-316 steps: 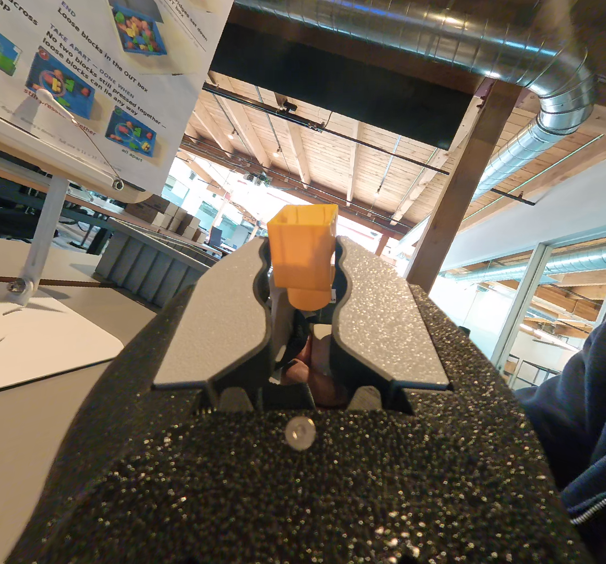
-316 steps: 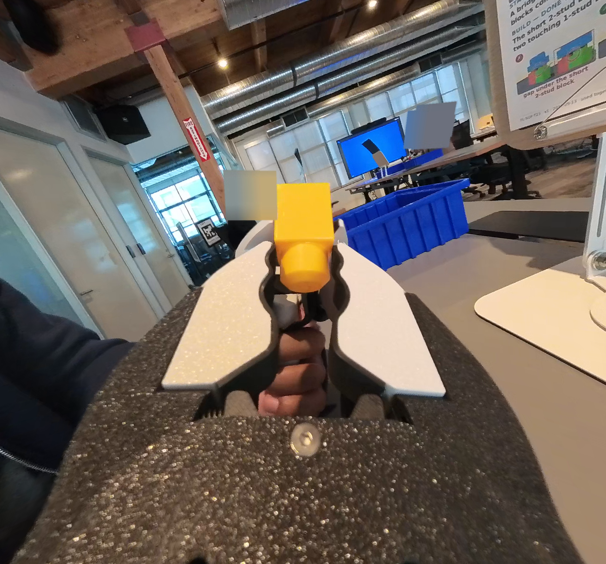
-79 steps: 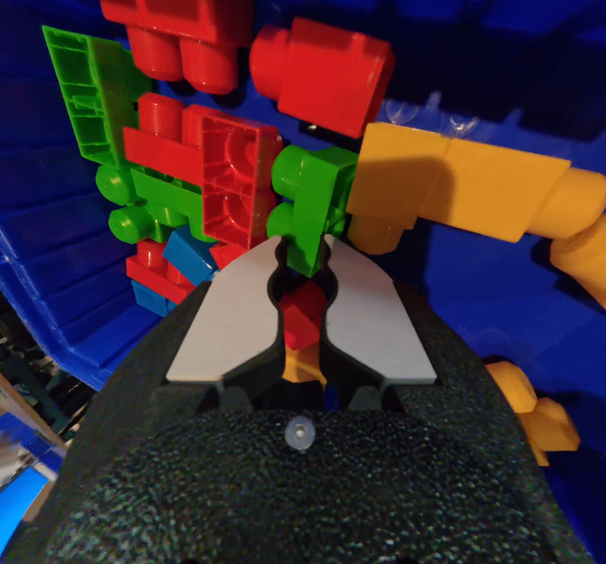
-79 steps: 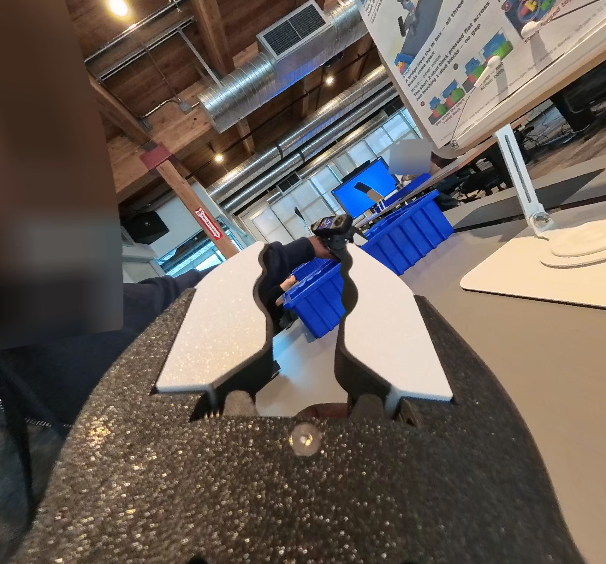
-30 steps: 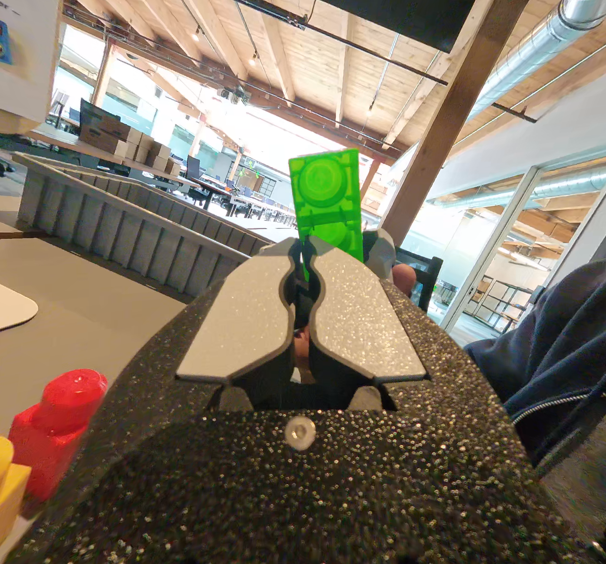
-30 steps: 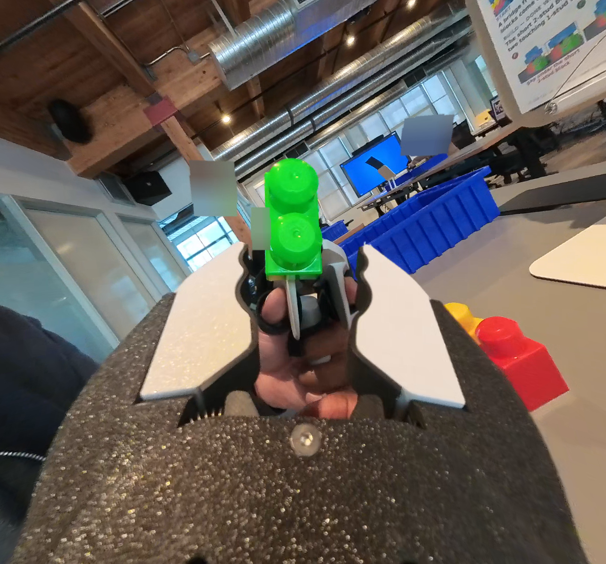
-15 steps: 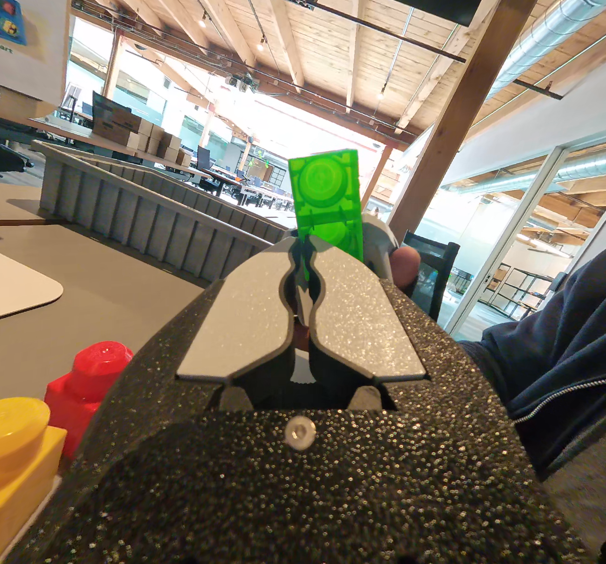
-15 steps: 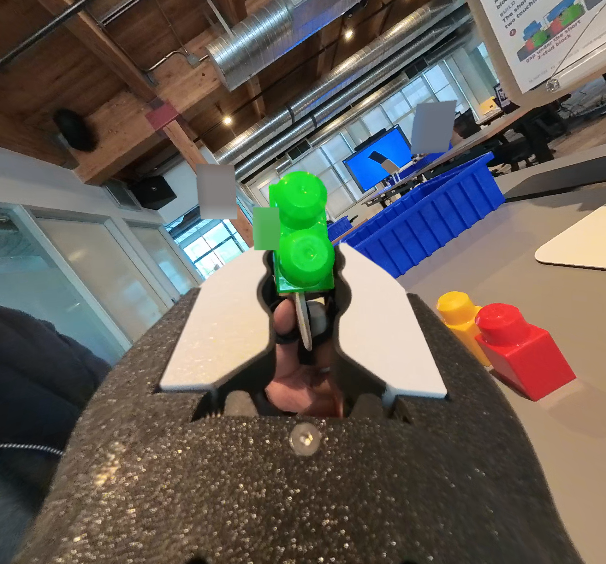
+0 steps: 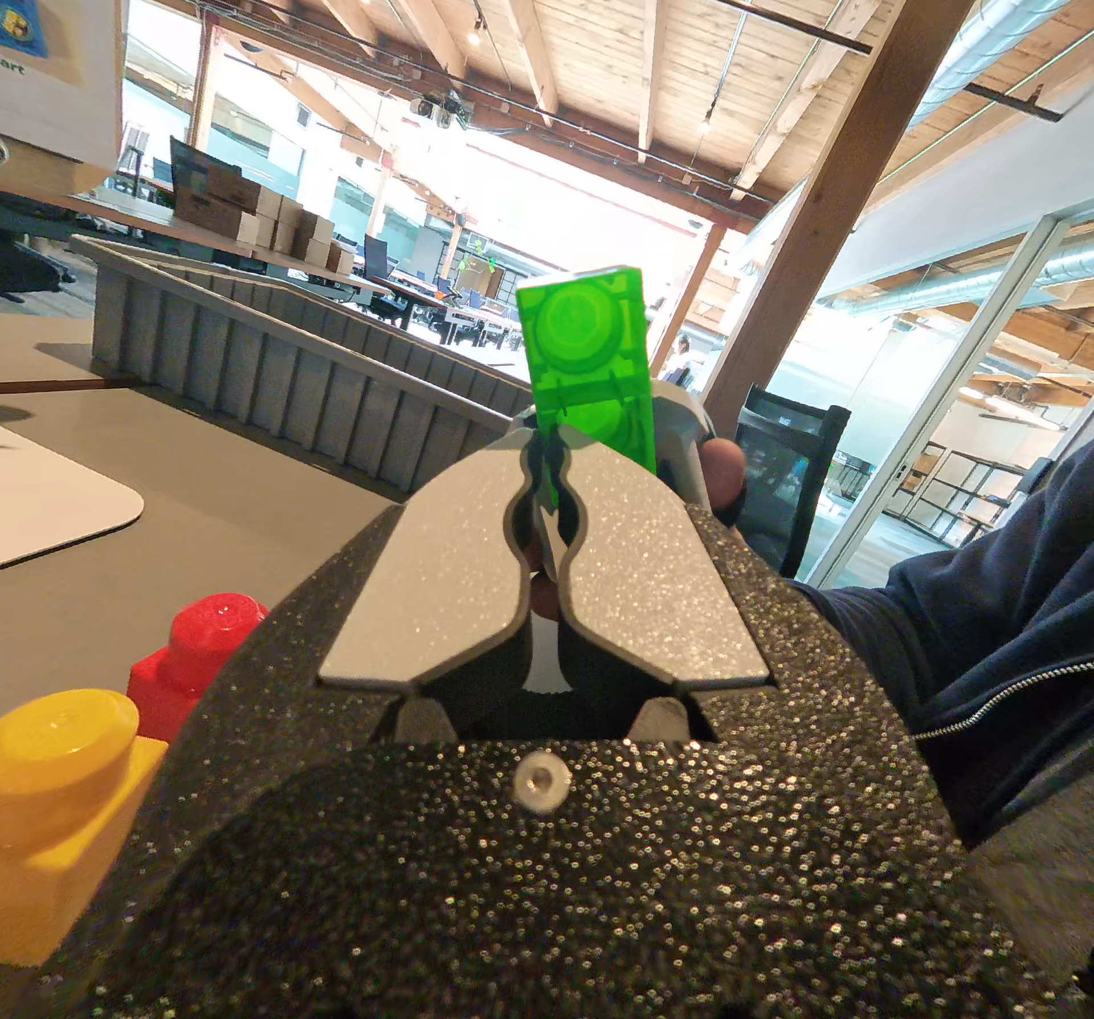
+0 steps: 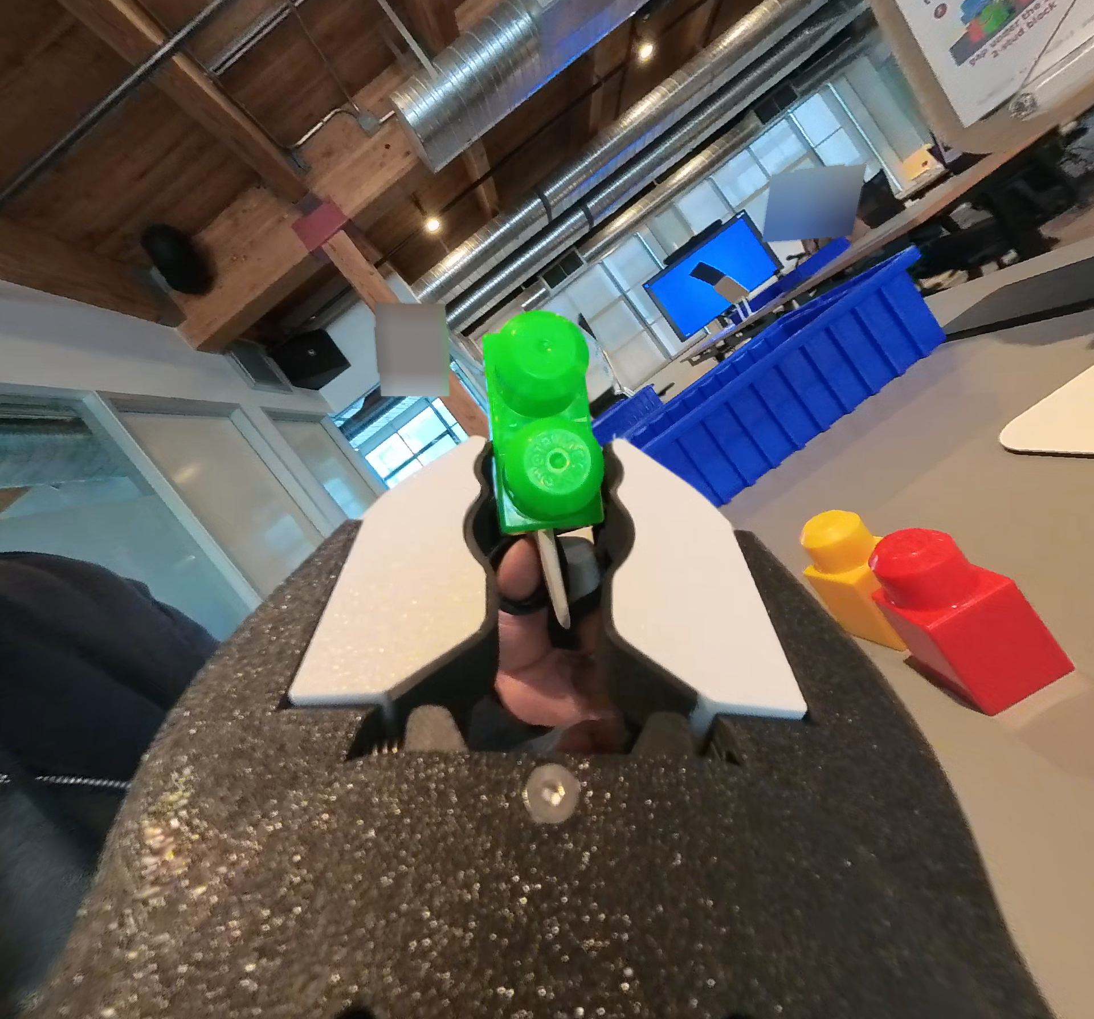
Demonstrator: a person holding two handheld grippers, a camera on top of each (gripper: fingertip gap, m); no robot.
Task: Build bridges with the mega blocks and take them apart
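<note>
Two grippers meet nose to nose on one green two-stud block (image 10: 541, 440), held clear above the grey table (image 9: 248, 523). Beyond the green block in the left wrist view stretches a long grey ribbed bin (image 9: 284, 375), its left end cut off behind a white board; the right wrist view shows a blue ribbed bin (image 10: 787, 392) beyond the block to the right, its contents hidden by its wall. A dark blue sleeve (image 9: 977, 623) fills the edge to the right of the block, the hand under it mostly hidden.

The left gripper (image 9: 547, 460) has its jaws nearly together, pinching the thin lower edge of the green block, whose hollow underside faces that camera; the lower half of the block is hidden behind the fingers. The right gripper (image 10: 547, 472) closes narrowly around the block's lower stud, jaw tips against its sides, though whether they press or merely touch cannot be told.

Below and to the left of the green block in the left wrist view, a red one-stud block (image 9: 189, 665) and a yellow one-stud block (image 9: 59, 783) stand on the table touching, both partly cut off by the gripper body and the frame. A white mat (image 9: 53, 505) lies left, only its rounded corner showing.
</note>
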